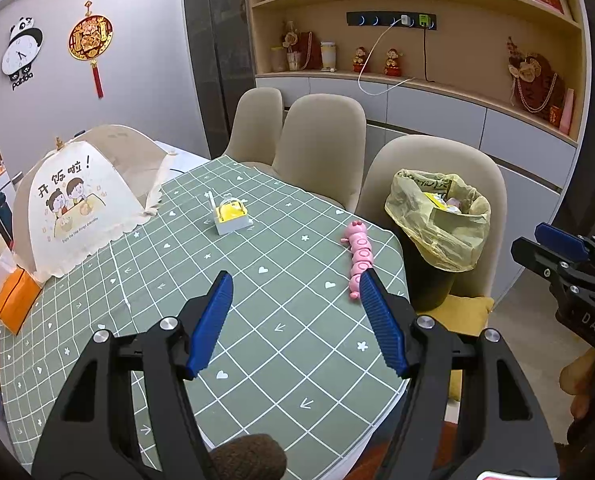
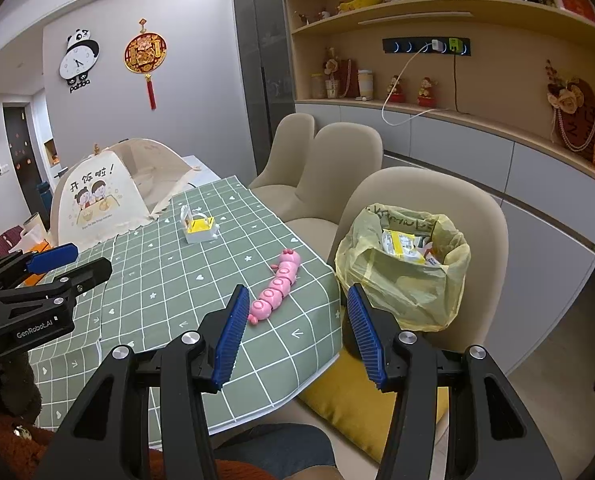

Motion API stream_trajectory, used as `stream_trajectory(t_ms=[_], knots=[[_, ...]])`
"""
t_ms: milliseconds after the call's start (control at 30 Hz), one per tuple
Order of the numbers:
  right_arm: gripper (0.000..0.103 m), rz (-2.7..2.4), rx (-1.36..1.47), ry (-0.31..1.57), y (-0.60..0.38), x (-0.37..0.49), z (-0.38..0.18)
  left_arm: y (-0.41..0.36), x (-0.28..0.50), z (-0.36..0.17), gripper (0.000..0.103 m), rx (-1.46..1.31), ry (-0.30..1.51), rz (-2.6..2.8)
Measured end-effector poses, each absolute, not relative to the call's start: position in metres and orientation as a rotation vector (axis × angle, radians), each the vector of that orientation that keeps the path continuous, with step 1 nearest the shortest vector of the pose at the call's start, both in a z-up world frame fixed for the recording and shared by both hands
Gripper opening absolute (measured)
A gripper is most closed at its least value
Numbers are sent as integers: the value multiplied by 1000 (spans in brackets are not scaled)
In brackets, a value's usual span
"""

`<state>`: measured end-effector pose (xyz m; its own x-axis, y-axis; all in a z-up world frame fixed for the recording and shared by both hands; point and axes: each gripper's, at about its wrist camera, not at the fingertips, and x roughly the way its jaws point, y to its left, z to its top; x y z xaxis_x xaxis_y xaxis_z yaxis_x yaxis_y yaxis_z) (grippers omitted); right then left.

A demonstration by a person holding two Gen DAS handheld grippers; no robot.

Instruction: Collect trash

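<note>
A black bin lined with a yellow bag [image 1: 441, 220] stands on a chair at the table's right edge; it holds yellow and white wrappers [image 2: 403, 246]. The bin bag also shows in the right wrist view [image 2: 401, 280]. A small white box with a yellow top [image 1: 231, 216] [image 2: 199, 229] sits mid-table. A pink caterpillar toy [image 1: 357, 262] [image 2: 275, 286] lies near the table's right edge. My left gripper [image 1: 295, 280] is open and empty above the table's near part. My right gripper [image 2: 295, 294] is open and empty, near the table's corner beside the bin.
A green checked cloth [image 1: 257, 320] covers the table. A mesh food cover [image 1: 85, 200] stands at the far left, an orange tissue box [image 1: 15, 304] beside it. Beige chairs [image 1: 321, 148] line the right side. A yellow cushion [image 2: 361, 400] lies on the near chair.
</note>
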<state>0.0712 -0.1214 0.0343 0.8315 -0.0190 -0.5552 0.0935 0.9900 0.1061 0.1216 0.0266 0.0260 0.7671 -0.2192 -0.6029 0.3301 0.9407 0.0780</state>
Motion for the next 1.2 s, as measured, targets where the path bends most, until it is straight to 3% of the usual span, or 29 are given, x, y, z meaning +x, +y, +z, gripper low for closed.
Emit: stream_trajectory(t_ms=[1200], knots=[[48, -76, 141, 579, -128, 67, 37, 23, 123, 25, 62, 193, 632, -318]])
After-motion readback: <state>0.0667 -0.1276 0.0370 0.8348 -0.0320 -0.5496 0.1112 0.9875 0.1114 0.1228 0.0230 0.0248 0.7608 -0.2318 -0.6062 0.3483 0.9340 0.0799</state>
